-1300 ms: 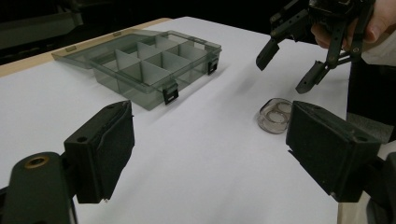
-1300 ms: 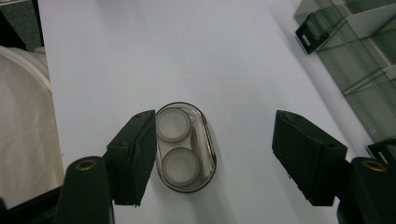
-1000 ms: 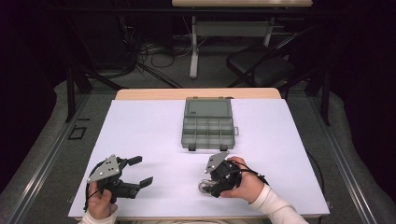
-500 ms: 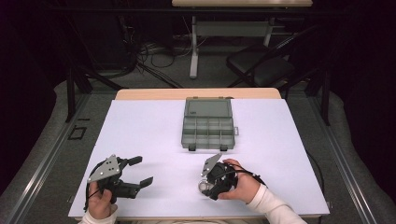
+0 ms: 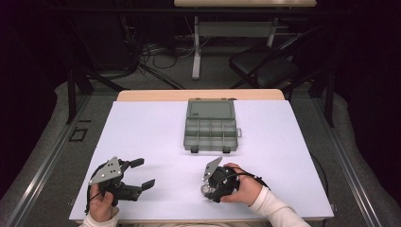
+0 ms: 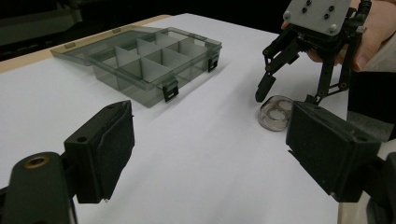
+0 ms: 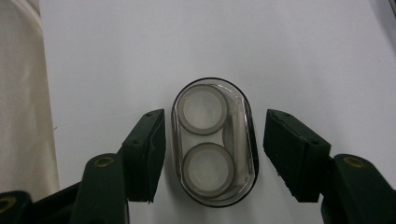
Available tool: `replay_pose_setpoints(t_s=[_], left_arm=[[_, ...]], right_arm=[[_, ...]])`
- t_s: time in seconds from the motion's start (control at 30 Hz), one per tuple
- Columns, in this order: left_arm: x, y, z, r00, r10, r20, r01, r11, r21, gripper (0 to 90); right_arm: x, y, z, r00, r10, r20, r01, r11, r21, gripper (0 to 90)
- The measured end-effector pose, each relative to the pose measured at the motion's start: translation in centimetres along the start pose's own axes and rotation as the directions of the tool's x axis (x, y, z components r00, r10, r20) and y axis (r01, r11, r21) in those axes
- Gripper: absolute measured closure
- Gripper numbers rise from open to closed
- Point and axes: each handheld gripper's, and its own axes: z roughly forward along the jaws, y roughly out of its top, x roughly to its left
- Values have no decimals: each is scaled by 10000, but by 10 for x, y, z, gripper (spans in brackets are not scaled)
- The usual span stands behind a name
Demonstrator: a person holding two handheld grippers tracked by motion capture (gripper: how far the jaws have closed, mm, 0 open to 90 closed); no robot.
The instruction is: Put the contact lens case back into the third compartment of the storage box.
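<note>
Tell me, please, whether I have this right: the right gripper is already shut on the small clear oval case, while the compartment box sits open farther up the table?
Not quite. The right gripper is open, its jaws standing either side of the small clear oval case with a gap on each side, as the right gripper view shows. The compartment box does sit open farther up the table.

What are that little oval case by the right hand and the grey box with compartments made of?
The small clear oval case looks like glossy transparent plastic: two white round pieces show through it and its rim glints. The smoky grey compartment box seems to be translucent tinted plastic, since its dividers show through the walls; its dark latches look opaque, probably plastic too.
</note>
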Motion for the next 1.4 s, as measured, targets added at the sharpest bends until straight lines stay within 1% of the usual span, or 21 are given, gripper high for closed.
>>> replay_pose_setpoints(t_s=[0.07,0.1,0.27,0.37,0.9,1.4], left_arm=[[0,0,0,10000,-3,-5,3,10000,-2,159],[0,0,0,10000,-3,-5,3,10000,0,159],[0,0,0,10000,-11,-1,11,10000,6,159],[0,0,0,10000,3,-6,-3,10000,1,159],[0,0,0,10000,-24,-26,24,10000,42,159],[0,0,0,10000,-23,-7,23,10000,28,159]], right_arm=[[0,0,1,9999,90,-85,-90,10000,39,402],[1,0,1,9998,117,-154,-115,9998,147,401],[0,0,2,9998,119,-167,-116,9998,136,401],[-1,0,3,9999,67,-123,-65,9999,134,407],[-2,-1,5,9996,-25,-266,31,9998,221,457],[-3,-2,5,9995,-113,-305,118,9998,159,469]])
